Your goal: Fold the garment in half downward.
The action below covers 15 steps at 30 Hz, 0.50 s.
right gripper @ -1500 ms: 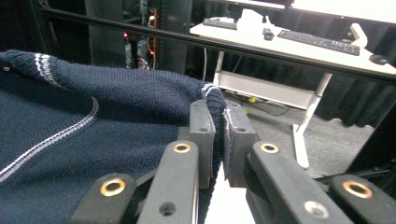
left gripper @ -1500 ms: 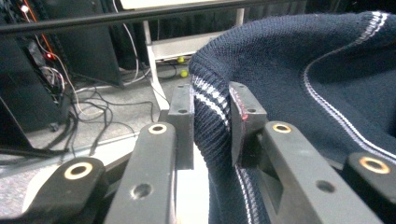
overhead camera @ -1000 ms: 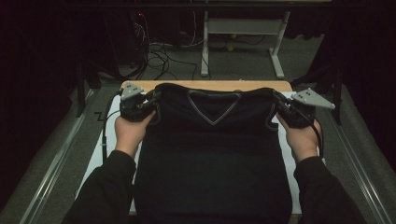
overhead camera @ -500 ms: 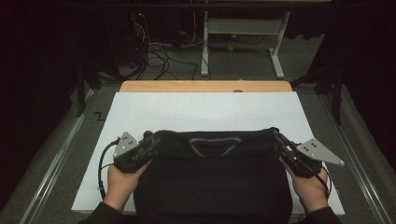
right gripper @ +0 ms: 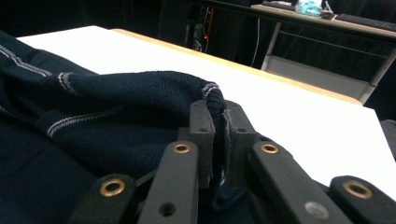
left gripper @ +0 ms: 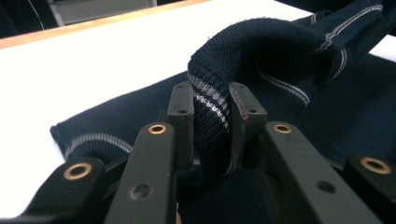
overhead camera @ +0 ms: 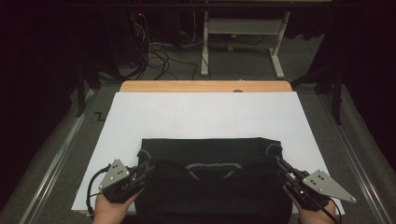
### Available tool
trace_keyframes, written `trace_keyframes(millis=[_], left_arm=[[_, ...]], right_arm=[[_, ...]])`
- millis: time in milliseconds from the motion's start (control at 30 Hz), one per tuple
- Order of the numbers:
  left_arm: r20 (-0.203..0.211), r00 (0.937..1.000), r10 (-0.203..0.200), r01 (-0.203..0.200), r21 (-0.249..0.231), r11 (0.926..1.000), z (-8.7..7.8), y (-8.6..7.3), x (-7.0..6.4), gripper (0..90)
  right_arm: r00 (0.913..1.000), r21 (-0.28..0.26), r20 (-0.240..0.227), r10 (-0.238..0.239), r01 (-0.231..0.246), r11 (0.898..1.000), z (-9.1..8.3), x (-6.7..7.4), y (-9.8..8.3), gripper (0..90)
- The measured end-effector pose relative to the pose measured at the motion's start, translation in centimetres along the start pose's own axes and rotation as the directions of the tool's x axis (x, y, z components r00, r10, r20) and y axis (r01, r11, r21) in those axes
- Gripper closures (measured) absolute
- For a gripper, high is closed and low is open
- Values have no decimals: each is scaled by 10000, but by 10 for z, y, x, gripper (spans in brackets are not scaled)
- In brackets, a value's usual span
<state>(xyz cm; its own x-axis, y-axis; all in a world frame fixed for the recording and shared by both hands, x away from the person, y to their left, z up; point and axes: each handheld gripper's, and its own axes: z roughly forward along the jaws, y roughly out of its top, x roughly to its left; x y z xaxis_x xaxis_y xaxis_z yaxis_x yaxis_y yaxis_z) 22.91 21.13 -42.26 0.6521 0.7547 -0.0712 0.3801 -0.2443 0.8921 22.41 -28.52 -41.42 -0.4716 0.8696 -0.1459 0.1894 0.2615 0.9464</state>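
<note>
Left gripper [left gripper: 211, 100]: 2 black jaws clamped on a thick fold of ribbed, dark navy knit with pale grey stripes; the pads press the fabric from both sides, and the fold bulges up above them in a rounded hump. Same gripper in the high view [overhead camera: 144, 171], at the lower left, with its grey three-cornered plate on top and a black cable looping beside the person's left hand [overhead camera: 112, 210]. Right gripper [right gripper: 218, 122]: jaws pinched nearly together on a thinner doubled edge of the same knit, a striped hem showing just over the pads. In the high view this gripper [overhead camera: 282, 167] sits at the lower right, plate pointing outward, carried by the right hand [overhead camera: 313, 212] at the bottom edge. The sweater [overhead camera: 212, 186] is dark navy, folded over on itself, so that a straight folded edge runs across its far side. Its V-neck collar with a light stripe lies on top, about midway between the 2 grippers. Each gripper holds 1 upper corner of the folded layer, left and right, just above the cloth beneath. The garment lies on the near half of a white sheet [overhead camera: 205, 114] that covers the table; the far half of the sheet is bare. A wooden table edge [overhead camera: 205, 86] shows beyond the sheet. Past it, a dark floor with tangled cables [overhead camera: 156, 53] and a grey desk frame [overhead camera: 240, 42].
</note>
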Motion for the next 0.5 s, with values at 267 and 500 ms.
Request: trace_keyframes(millis=[267, 500], left_arm=[[-5, 9993, -361, 360, 740, 9966, 12, -15, 6, 697], [29, 9969, -782, 769, 1523, 9853, 29, -24, 14, 691]], right_arm=[[9995, 673, -129, 283, -274, 9974, 3, 3, -17, 846], [9983, 1643, -205, 543, -502, 9851, 16, -1, -34, 845]])
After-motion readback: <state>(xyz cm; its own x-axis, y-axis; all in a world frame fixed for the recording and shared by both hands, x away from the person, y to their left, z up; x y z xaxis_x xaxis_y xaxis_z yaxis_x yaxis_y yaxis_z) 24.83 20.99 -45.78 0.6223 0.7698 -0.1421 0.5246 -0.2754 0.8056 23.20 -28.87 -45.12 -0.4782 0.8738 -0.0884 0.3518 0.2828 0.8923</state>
